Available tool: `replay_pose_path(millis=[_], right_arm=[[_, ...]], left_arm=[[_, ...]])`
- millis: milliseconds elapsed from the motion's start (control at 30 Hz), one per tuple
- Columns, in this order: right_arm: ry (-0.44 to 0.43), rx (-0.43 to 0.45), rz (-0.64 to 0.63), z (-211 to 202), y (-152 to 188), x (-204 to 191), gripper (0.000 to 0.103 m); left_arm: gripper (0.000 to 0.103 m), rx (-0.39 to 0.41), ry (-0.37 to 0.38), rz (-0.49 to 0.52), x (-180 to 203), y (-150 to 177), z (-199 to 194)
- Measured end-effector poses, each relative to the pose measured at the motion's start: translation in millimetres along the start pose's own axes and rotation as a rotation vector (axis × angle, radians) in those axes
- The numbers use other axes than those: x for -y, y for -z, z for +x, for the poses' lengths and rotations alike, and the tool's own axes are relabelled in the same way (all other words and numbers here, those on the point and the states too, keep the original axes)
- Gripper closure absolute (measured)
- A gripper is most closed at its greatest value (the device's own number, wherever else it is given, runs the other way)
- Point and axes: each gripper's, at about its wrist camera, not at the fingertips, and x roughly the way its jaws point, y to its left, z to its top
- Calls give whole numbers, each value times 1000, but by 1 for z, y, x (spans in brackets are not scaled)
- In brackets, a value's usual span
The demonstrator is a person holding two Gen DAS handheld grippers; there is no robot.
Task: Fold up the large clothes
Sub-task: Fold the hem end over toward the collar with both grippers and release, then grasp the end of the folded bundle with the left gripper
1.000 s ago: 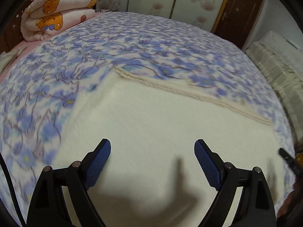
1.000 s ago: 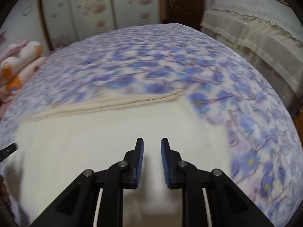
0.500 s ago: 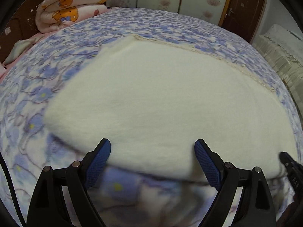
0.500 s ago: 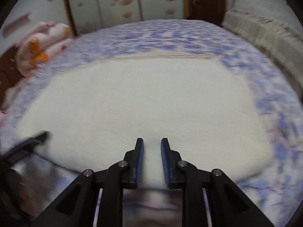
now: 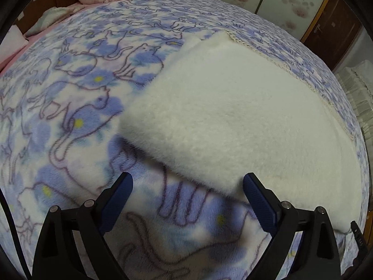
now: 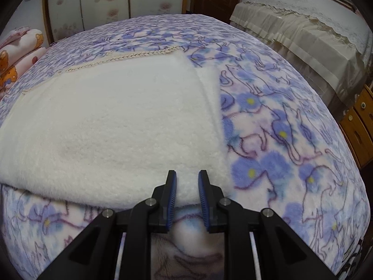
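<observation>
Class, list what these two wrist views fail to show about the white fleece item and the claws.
- White fleece item: its right end runs off the left wrist view.
- Its underside and inner layers: hidden by its own top layer, both views.
- Right claw: the near edge lies between its pads; whether they pinch it cannot be told.

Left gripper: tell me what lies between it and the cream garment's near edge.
Only bare blue cat-print blanket. In the left wrist view the left gripper, open, frames it, and the cream garment begins just beyond.

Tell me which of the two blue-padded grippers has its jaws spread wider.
The left gripper: its jaws stand wide apart and empty over the cream fleece garment's edge. The right gripper's leave a narrow gap.
</observation>
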Motion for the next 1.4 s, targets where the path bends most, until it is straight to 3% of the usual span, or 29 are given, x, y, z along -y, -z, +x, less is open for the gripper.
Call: replay_pose_path(millis=[200, 400, 833, 967, 1233, 1400], right_arm=[[-47, -23, 65, -22, 0, 4, 84], [-99, 0, 79, -62, 10, 0, 84], [-183, 77, 11, -139, 43, -27, 79], [-211, 85, 19, -148, 54, -29, 68], [-248, 68, 8, -147, 68, -45, 68], [-267, 63, -12, -137, 71, -59, 67]], left_arm=[[8, 29, -6, 15, -3, 0, -40], [8, 18, 76, -10, -9, 11, -82], [8, 62, 165, 42, -13, 51, -158], [8, 44, 195, 45, -18, 63, -164], [8, -1, 274, 48, -24, 78, -154], [8, -39, 423, 28, -20, 80, -128]])
